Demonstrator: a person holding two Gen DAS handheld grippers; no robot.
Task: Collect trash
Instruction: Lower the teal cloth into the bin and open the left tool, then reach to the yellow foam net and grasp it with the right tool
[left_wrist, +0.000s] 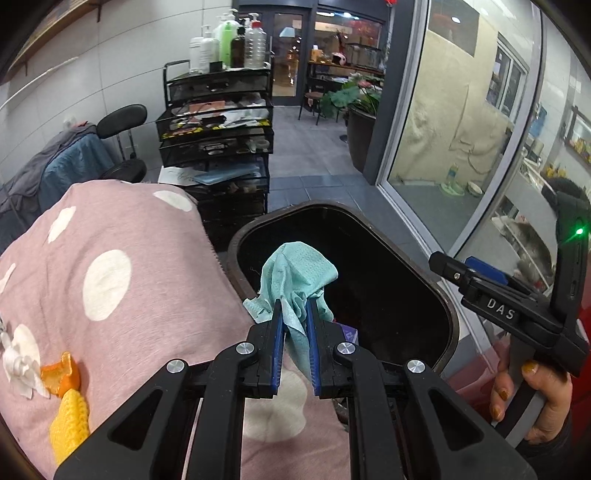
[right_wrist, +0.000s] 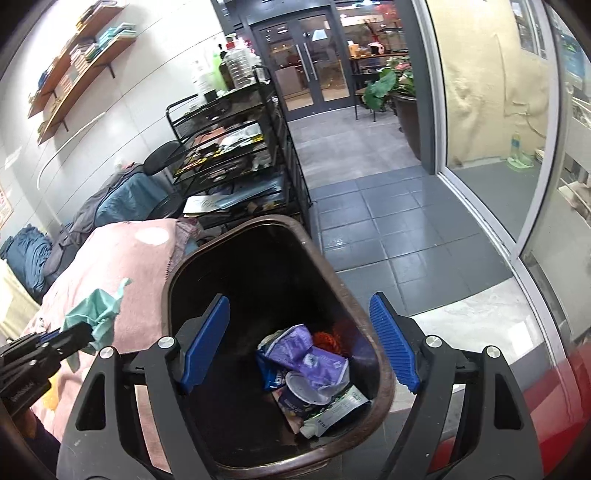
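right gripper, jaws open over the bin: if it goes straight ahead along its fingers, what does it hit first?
Most likely the trash inside the bin: the right gripper points down into its mouth, with the purple wrapper nearest between the open fingers. Nothing shows in between, though depth is unclear.

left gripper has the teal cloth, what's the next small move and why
Probably carry the left gripper a little further over the dark brown plastic bin, then open it. The crumpled teal cloth is pinched at the bin's near rim, beside the pink dotted blanket.
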